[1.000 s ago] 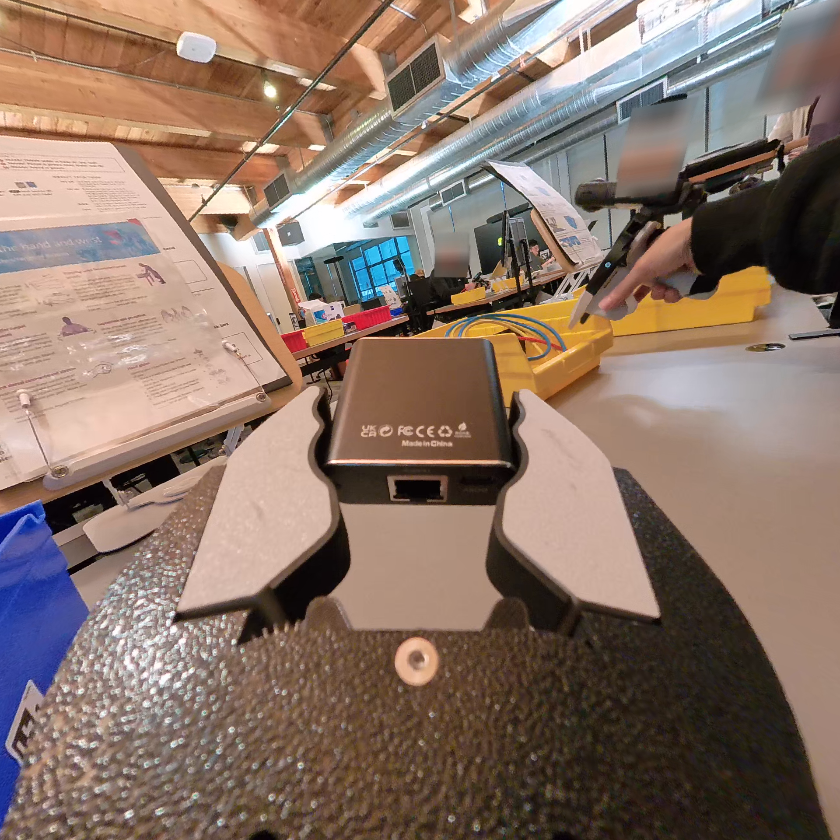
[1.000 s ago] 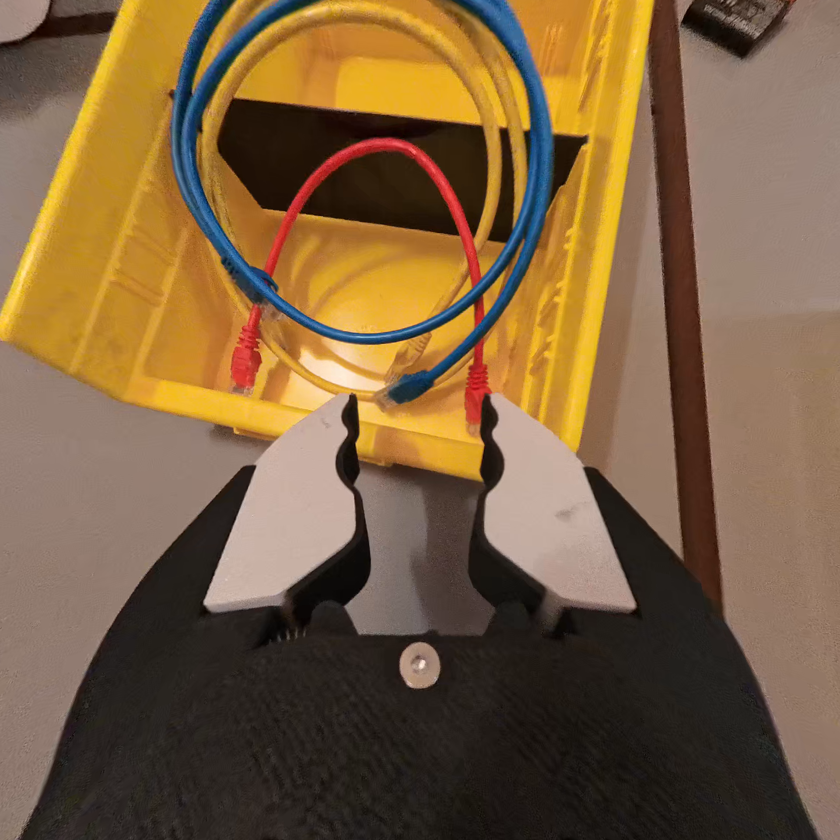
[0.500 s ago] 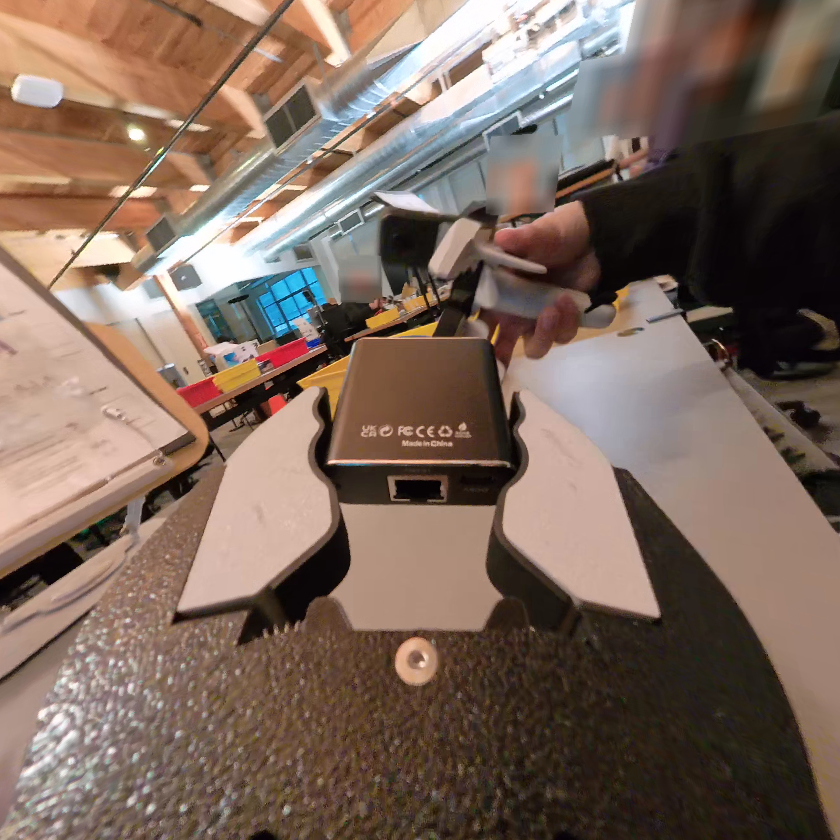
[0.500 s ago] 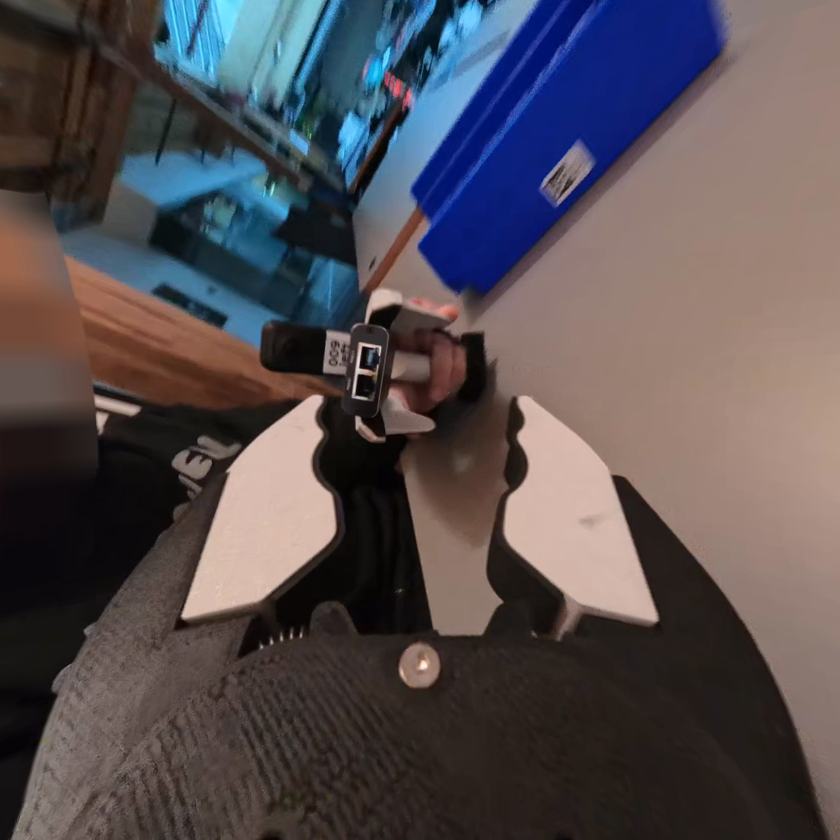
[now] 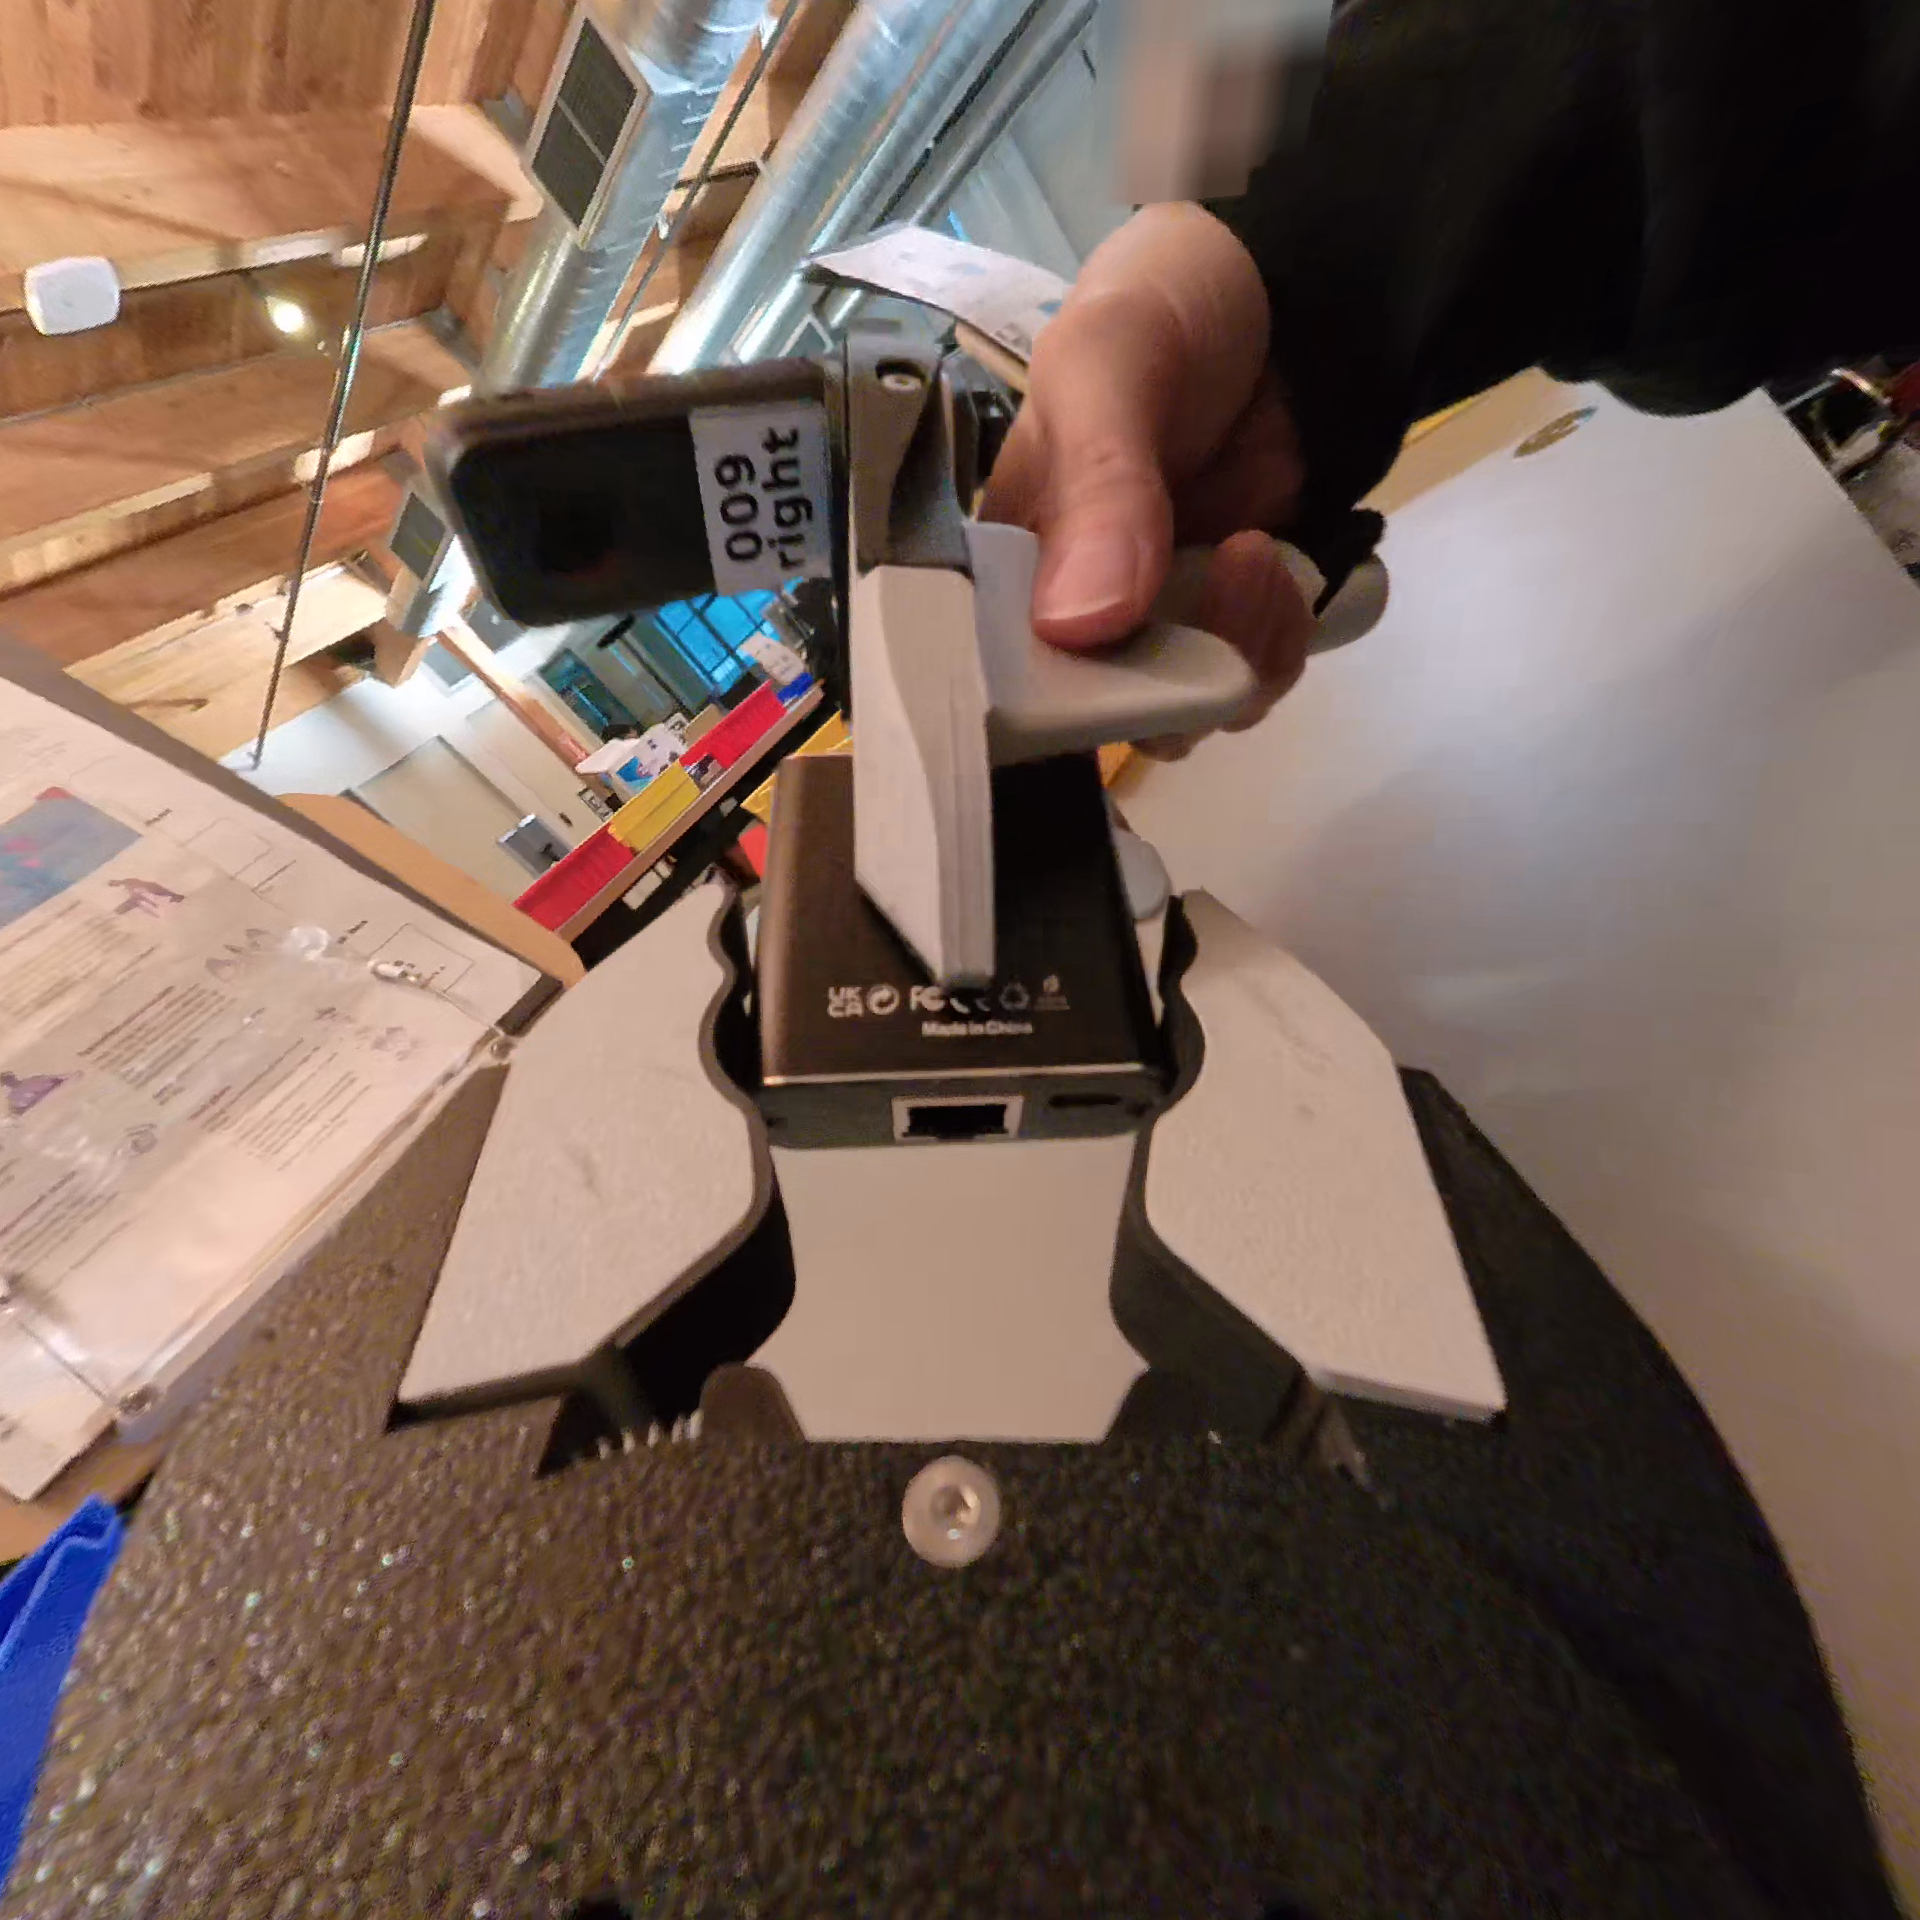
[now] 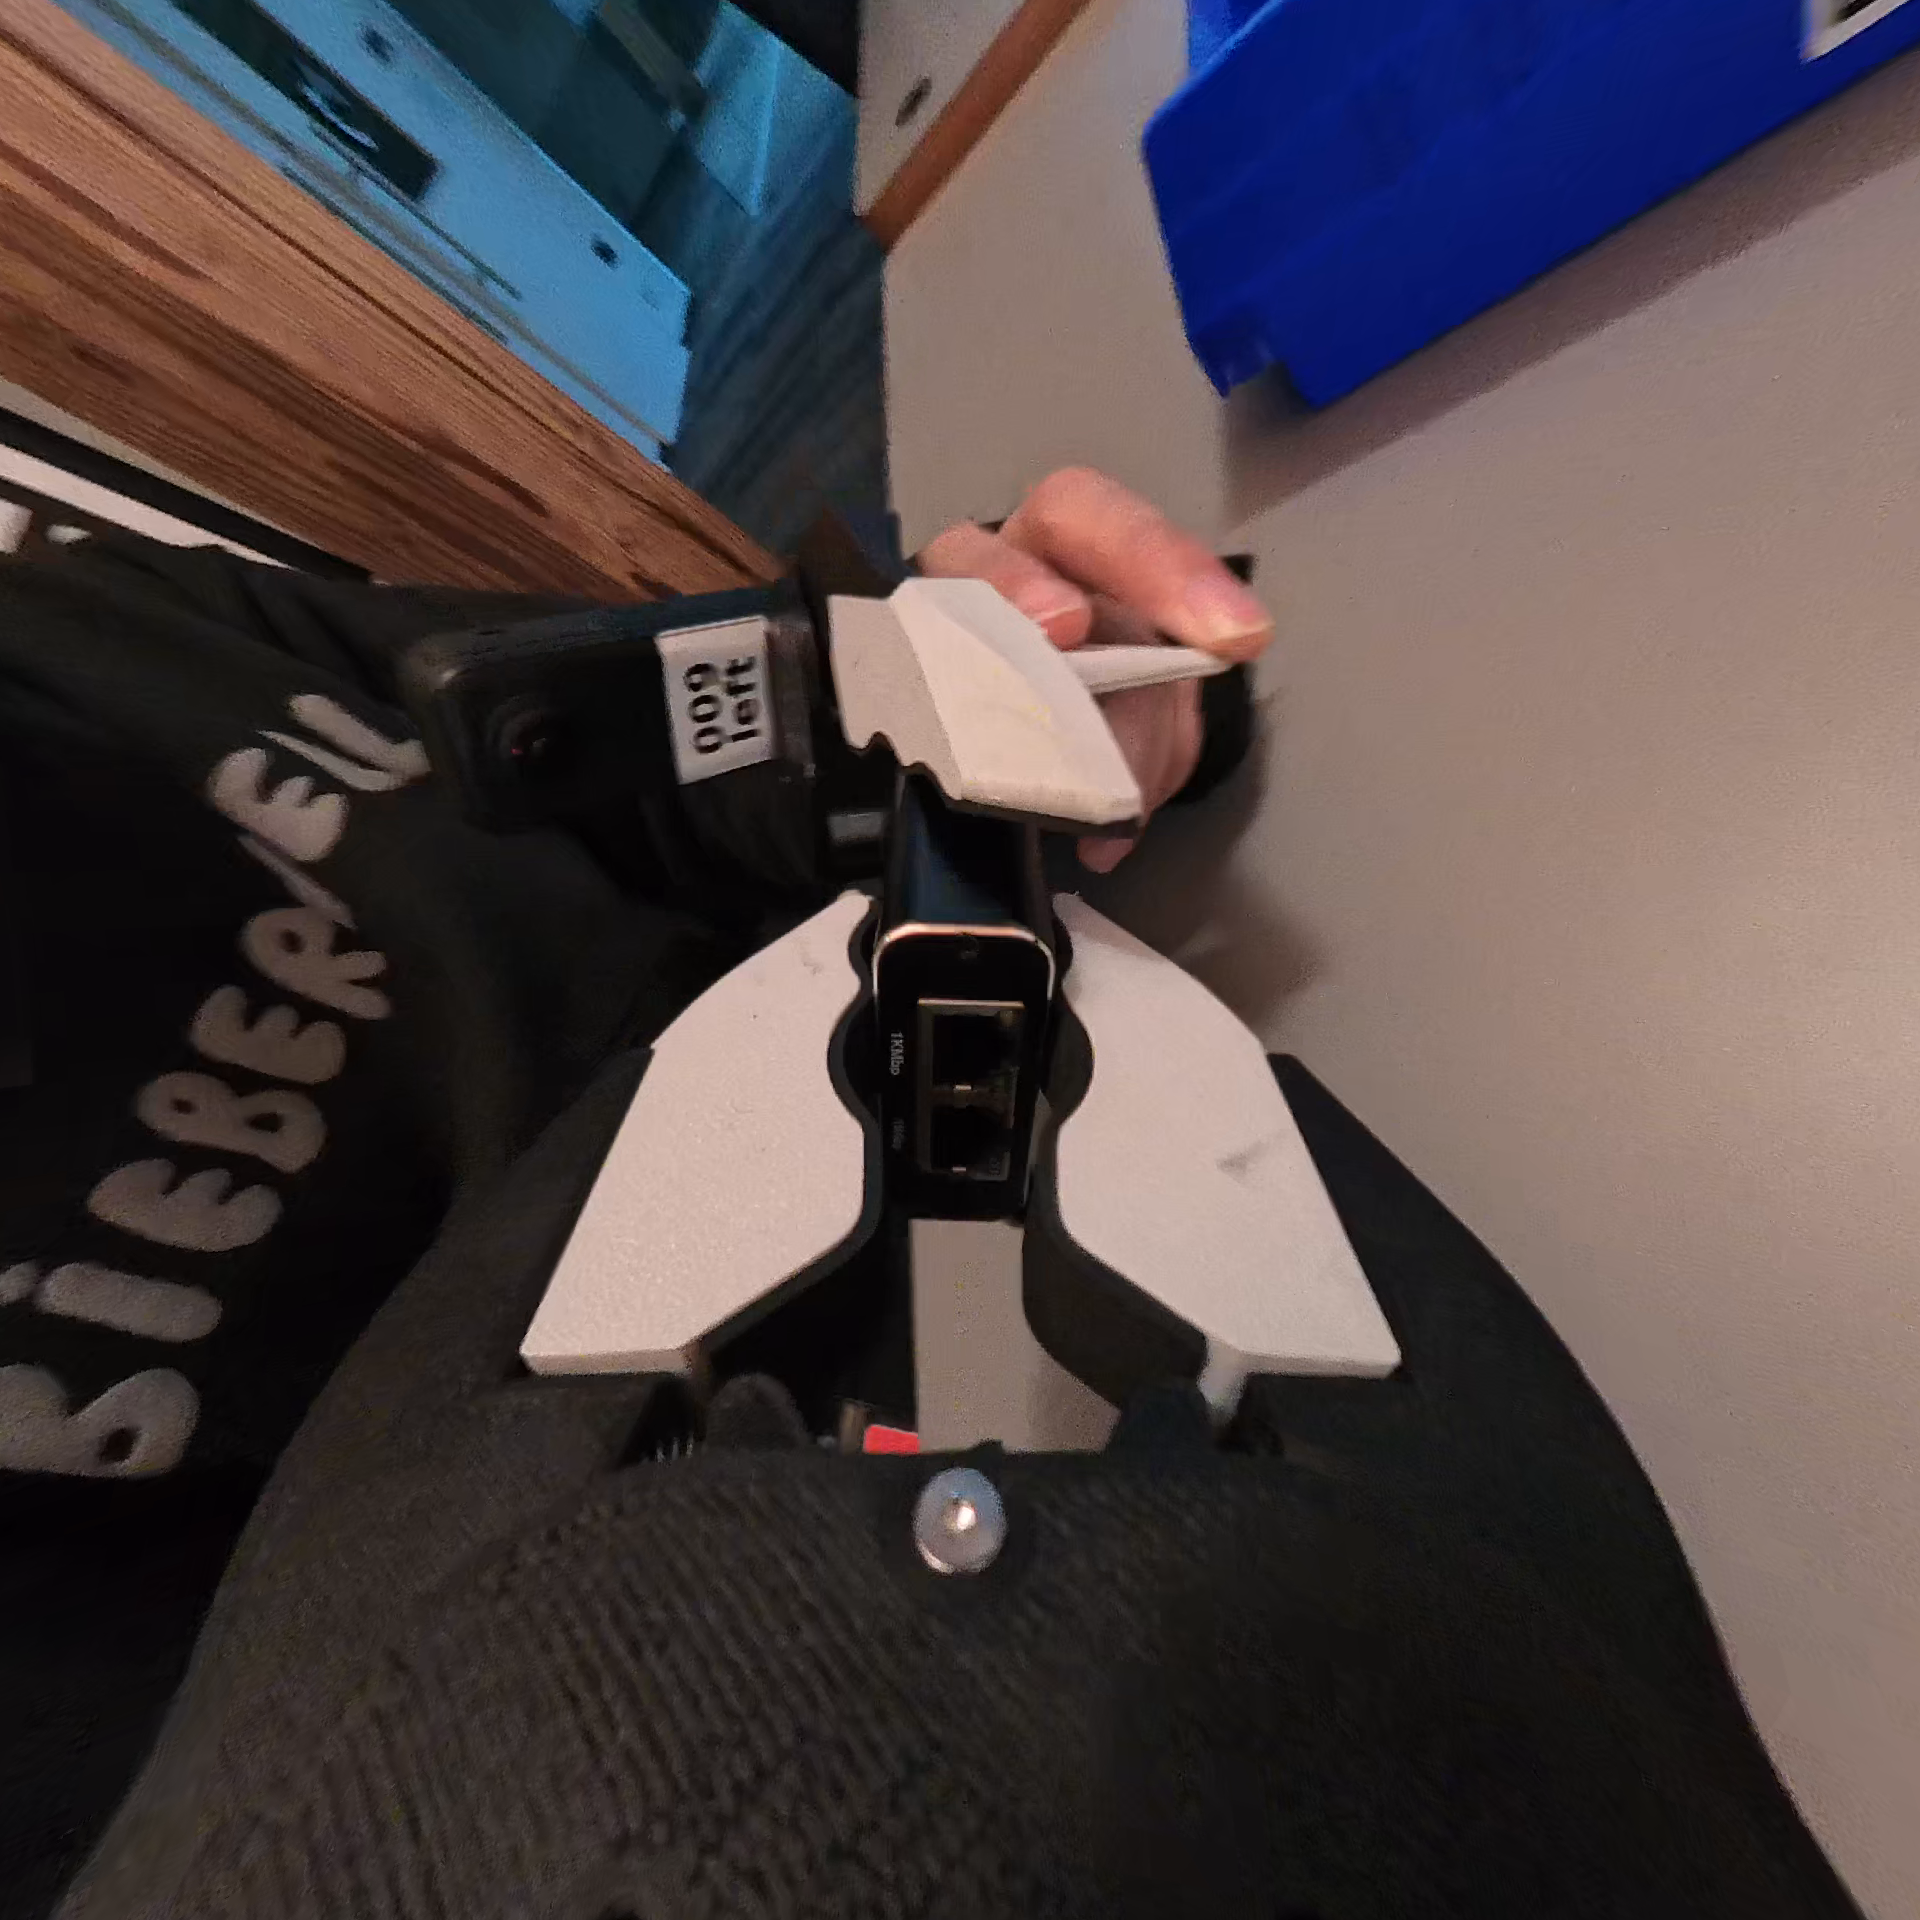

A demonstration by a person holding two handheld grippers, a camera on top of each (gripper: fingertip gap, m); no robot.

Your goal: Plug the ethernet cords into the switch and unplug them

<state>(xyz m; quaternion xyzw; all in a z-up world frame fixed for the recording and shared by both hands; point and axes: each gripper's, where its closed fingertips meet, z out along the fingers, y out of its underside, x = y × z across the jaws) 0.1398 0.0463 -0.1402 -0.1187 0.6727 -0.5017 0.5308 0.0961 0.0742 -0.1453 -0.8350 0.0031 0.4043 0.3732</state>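
A second ago the right gripper (image 6: 956,1039) hung over a yellow plastic bin of coiled blue, yellow and red cords with its jaws apart and nothing between them. Now it has swung away from the bin to meet the small black metal switch box (image 6: 961,1070), and its jaws close on the box's two-port end; the bin has left the right wrist view. In the left wrist view the right gripper, once far off at 2 o'clock, has come in to 12 o'clock, one grey finger (image 5: 920,831) lying across the top of the box. The grey tabletop (image 6: 1558,935) and a blue plastic bin (image 6: 1507,177) have come into the right wrist view.
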